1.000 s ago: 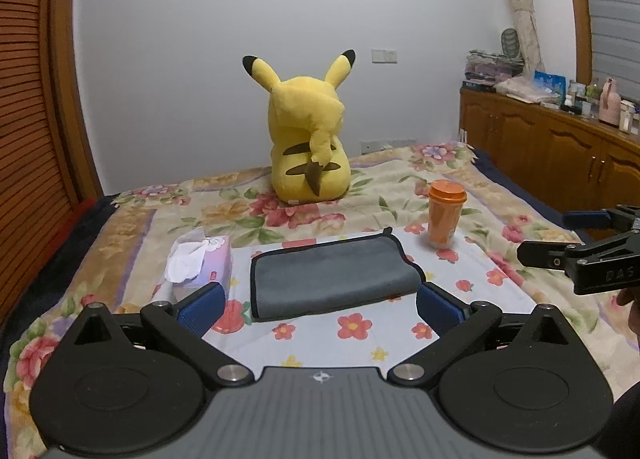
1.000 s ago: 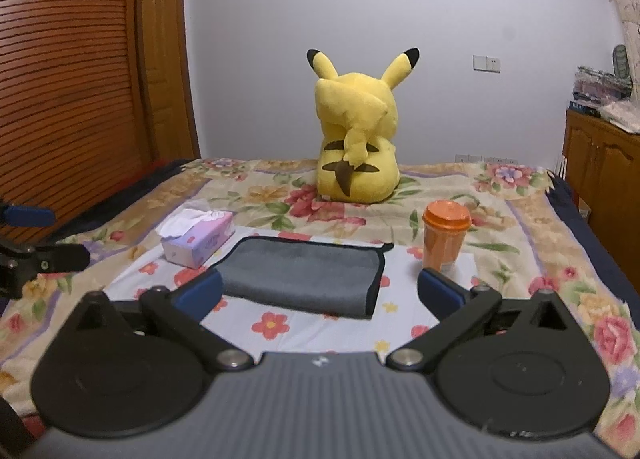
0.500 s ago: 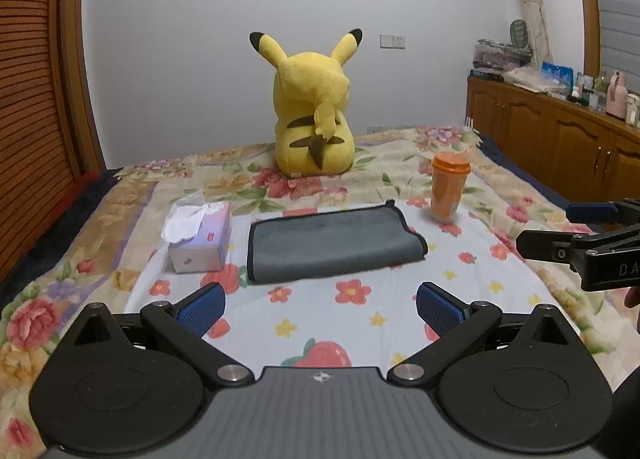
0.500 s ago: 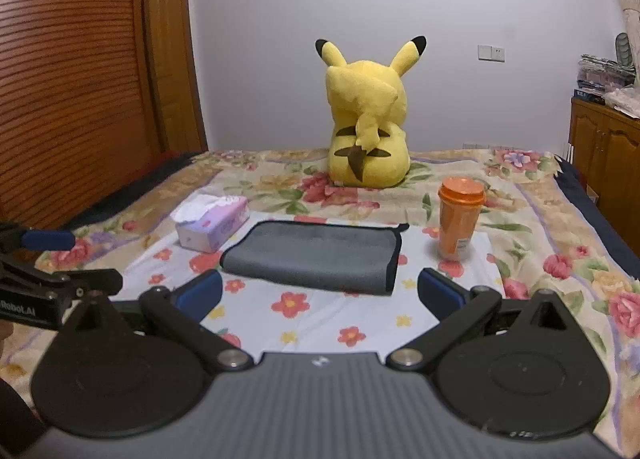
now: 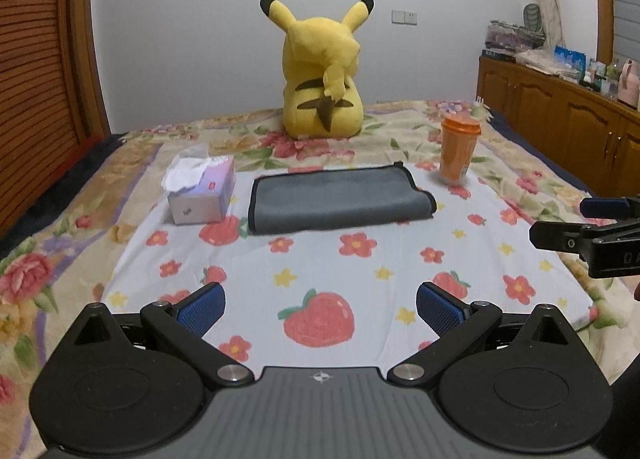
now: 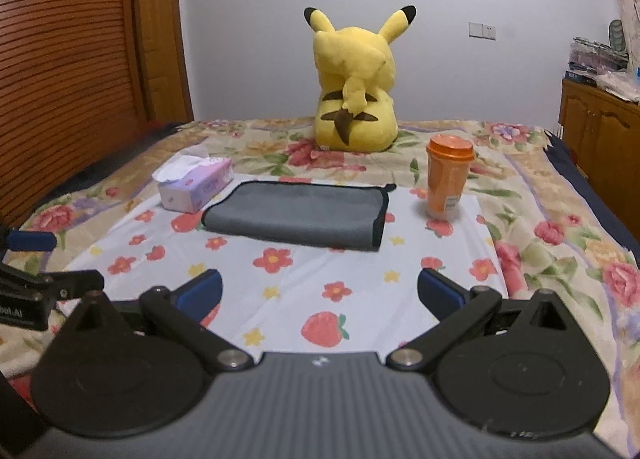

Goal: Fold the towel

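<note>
Looking from left to right across the bed, the tissue box (image 5: 202, 189) comes first, just beside the left end of the gray towel (image 5: 340, 199). The towel lies flat on the flowered sheet (image 5: 320, 271), and it looks folded over at least once, with a black edge around it. To its right stands the orange cup (image 5: 458, 153), close to the towel's far right corner but not touching it. Behind them all sits the yellow plush toy (image 5: 322, 71), well apart from the towel.

The left gripper (image 5: 320, 309) hangs above the sheet, well short of the towel, with its blue fingers (image 5: 202, 309) spread wide and nothing between them. The right gripper (image 6: 318, 291) is the same: fingers wide apart, holding nothing, and also well short of the towel.

I think the job now is to reach in and grab the towel for a fold. To do it well, each gripper should go to its own near corner, left one to the left and right one to the right. Slide one finger under the edge and pinch all the layers together. Lift both sides at the same speed so the cloth stays even. Take care on the left not to bump the tissue box. Take care on the right too, because the tall cup could tip over if the cloth or a finger hits it.
</note>
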A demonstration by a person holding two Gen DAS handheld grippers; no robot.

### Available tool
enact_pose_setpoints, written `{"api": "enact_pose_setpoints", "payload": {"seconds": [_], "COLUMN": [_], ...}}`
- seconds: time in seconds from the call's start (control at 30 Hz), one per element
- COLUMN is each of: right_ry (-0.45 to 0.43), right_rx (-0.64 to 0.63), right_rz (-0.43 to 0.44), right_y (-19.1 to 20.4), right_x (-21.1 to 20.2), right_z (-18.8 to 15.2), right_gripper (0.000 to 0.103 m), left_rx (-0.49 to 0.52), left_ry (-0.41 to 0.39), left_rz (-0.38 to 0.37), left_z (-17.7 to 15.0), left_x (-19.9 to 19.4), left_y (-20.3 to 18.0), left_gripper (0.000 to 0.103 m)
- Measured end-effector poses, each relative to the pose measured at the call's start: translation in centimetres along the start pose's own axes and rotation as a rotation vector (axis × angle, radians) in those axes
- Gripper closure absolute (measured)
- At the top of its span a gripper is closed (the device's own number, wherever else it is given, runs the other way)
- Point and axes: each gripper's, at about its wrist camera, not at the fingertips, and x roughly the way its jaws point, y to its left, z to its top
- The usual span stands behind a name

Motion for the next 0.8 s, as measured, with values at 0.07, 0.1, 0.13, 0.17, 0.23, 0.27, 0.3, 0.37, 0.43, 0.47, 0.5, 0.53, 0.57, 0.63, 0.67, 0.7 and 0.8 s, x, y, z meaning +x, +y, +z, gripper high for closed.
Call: {"api": "enact_pose_setpoints", "payload": {"seconds": [0.07,0.1,0.13,0.17,0.23,0.27,0.3,0.37,0.43,0.47,0.5,0.53,0.57,0.63,0.67,0.7,0.8], "right_ry": [0.006,0.009,0.012,0.016,0.025,0.033,0.039,0.042,0.043,0.045,0.046,0.047,0.046,0.045,0.044,0.043,0.034], "right_rx": [-0.004,-0.007,-0.011,-0.012,-0.007,-0.004,-0.004,-0.006,-0.010,-0.012,-0.015,-0.017,-0.016,-0.016,-0.017,-0.018,-0.024], "right_rz": [-0.004,-0.006,-0.005,-0.005,-0.016,-0.024,-0.027,-0.030,-0.031,-0.033,-0.035,-0.036,-0.035,-0.036,-0.036,-0.036,-0.037], "right_y": [0.1,0.1,0.2,0.1,0.0,-0.1,-0.1,-0.1,0.0,0.0,0.0,0.1,0.1,0.1,0.1,0.1,0.0], "right_x": [0.1,0.2,0.4,0.5,0.9,1.1,1.2,1.3,1.3,1.4,1.4,1.5,1.5,1.5,1.5,1.5,1.4], "right_z": [-0.4,-0.5,-0.7,-0.8,-1.0,-1.1,-1.2,-1.2,-1.3,-1.3,-1.4,-1.4,-1.4,-1.4,-1.4,-1.4,-1.4], "right_gripper": [0.000,0.000,0.000,0.000,0.000,0.000,0.000,0.000,0.000,0.000,0.000,0.000,0.000,0.000,0.000,0.000,0.000], "left_rx": [-0.001,-0.001,-0.001,-0.002,-0.003,-0.002,0.001,0.006,0.008,0.006,0.004,0.000,-0.002,-0.006,-0.008,-0.010,-0.013], "left_ry": [0.009,0.012,0.014,0.018,0.026,0.031,0.033,0.039,0.040,0.037,0.035,0.032,0.026,0.018,0.012,0.006,-0.013], "left_rz": [0.002,0.002,0.004,0.006,0.008,0.010,0.014,0.024,0.023,0.022,0.019,0.017,0.015,0.011,0.010,0.009,0.012], "left_z": [-0.4,-0.5,-0.6,-0.8,-1.0,-1.1,-1.3,-1.5,-1.6,-1.7,-1.7,-1.7,-1.7,-1.8,-1.8,-1.7,-1.7], "left_x": [0.3,0.4,0.6,0.7,1.1,1.3,1.4,1.7,1.8,1.8,1.8,1.8,1.8,1.7,1.6,1.4,1.0], "left_y": [0.0,0.0,0.0,0.0,0.1,0.1,0.1,0.1,0.1,0.1,0.1,0.1,0.2,0.2,0.2,0.2,0.2], "left_gripper": [0.000,0.000,0.000,0.000,0.000,0.000,0.000,0.000,0.000,0.000,0.000,0.000,0.000,0.000,0.000,0.000,0.000]}}
